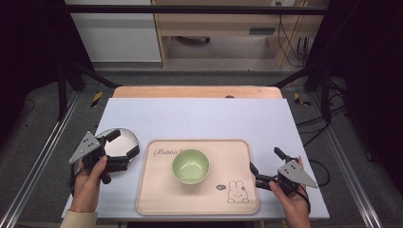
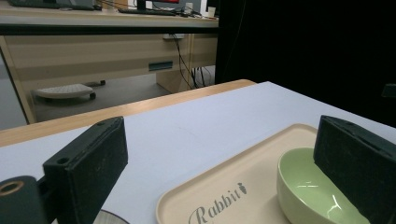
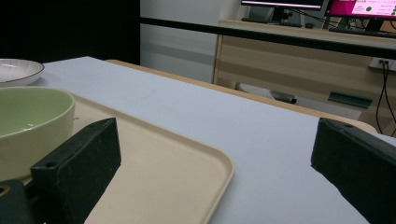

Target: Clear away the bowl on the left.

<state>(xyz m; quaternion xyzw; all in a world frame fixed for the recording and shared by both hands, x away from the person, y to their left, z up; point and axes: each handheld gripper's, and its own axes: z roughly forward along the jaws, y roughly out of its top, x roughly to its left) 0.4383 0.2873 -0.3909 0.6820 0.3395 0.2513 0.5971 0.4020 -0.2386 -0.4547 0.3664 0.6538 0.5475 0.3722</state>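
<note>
Beige plastic tray [image 1: 157, 190] lies at the near middle of a pale counter [image 1: 199, 118], printed with the word "Rabbit" at its far left and a small rabbit drawing at its near right. A light green bowl [image 1: 190, 166] sits upright and empty in the middle of the tray. To the left of the tray, on the bare counter, rests a white plate [image 1: 124, 138] with a dark rim.

The left gripper [image 1: 124, 145], held in the person's left hand [image 1: 88, 178], is above the near side of the plate, with one finger at the plate's far edge and the other at its near right edge; the fingers are spread wide and hold nothing. In the left gripper view the tray and bowl lie ahead, low and to the right.

The right gripper [image 1: 265, 161], in the right hand [image 1: 291, 197], sits just right of the tray's right edge, fingers wide apart and empty.
</note>
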